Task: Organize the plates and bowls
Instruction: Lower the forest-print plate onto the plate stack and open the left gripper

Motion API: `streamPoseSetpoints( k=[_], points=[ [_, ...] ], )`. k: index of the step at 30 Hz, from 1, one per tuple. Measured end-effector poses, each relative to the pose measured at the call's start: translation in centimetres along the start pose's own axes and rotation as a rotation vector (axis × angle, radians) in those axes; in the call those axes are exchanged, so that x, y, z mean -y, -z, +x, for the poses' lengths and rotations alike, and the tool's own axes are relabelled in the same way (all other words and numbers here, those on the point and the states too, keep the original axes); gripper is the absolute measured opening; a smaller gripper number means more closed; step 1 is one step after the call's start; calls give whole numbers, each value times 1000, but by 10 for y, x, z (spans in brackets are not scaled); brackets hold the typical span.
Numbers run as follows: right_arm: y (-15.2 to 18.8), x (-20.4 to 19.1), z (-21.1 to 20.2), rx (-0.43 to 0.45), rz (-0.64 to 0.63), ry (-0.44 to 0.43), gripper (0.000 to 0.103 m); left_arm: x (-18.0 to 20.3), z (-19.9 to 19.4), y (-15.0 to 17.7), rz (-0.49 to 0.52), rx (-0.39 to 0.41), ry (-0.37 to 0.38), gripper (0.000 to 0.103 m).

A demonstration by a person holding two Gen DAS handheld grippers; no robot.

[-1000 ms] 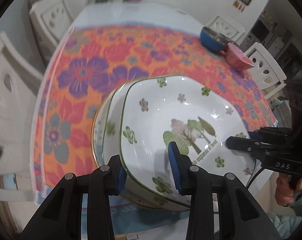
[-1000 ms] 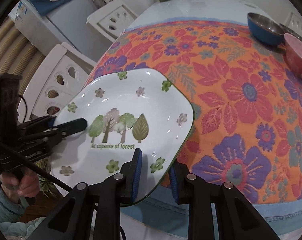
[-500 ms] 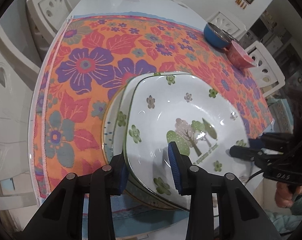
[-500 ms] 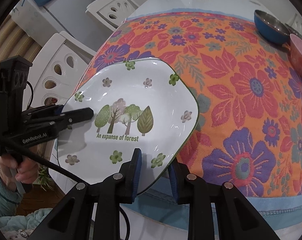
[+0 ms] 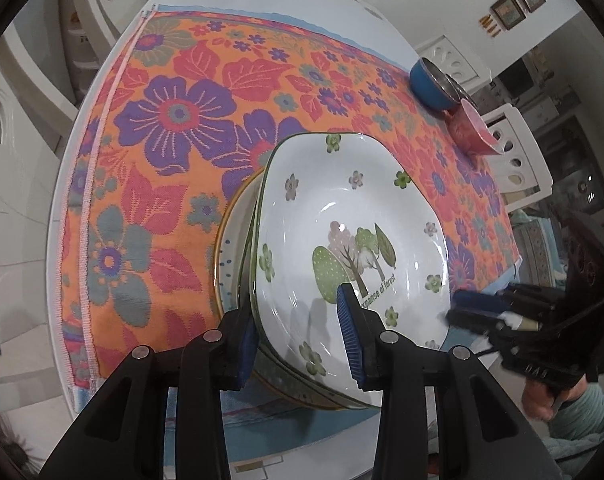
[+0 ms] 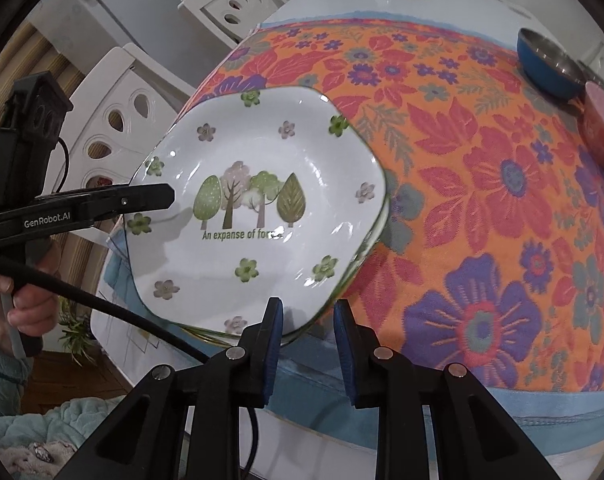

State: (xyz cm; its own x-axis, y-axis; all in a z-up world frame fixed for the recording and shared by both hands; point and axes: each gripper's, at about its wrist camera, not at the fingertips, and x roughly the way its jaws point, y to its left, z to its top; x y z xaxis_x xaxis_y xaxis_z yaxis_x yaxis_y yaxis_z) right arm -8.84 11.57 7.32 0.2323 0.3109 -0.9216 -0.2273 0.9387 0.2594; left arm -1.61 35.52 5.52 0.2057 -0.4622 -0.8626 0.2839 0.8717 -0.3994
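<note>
Right now my left claw (image 5: 298,332) and my right claw (image 6: 307,334) each pinch a near rim of the white tree-printed plate (image 6: 258,216), which sits on a stack of plates (image 5: 232,264) at the near edge of the flowered desk (image 6: 481,208).

The white squarish plate (image 6: 258,216) with green flowers, a tree drawing and "An expanse of forest" sits on top of a stack, a gold-rimmed round plate (image 5: 226,264) peeking out underneath. Left tool (image 5: 298,338) and right tool (image 6: 305,346) each straddle its near rim. Blue bowl (image 6: 549,66) and pink bowl (image 6: 603,120) sit touching, way off past the tools.
</note>
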Motion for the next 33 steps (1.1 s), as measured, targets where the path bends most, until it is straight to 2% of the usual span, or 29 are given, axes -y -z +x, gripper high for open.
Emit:
streamPoseSetpoints(
  k=[6,11,16,31,33],
  points=[
    [-17,23,-7,53,66,5,25,2,-6,-1,31,-7,-50,34],
    [-34,28,10,40,129,-9,25,12,-7,-9,88,3,-170,38],
    [-37,26,17,33,141,4,25,8,-6,-10,85,3,-193,38],
    [-31,7,27,-1,89,75,27,-12,-27,-23,-25,77,-144,38],
    [-30,-1,27,-2,58,105,28,-13,-30,-25,-31,87,-143,38]
  ],
)
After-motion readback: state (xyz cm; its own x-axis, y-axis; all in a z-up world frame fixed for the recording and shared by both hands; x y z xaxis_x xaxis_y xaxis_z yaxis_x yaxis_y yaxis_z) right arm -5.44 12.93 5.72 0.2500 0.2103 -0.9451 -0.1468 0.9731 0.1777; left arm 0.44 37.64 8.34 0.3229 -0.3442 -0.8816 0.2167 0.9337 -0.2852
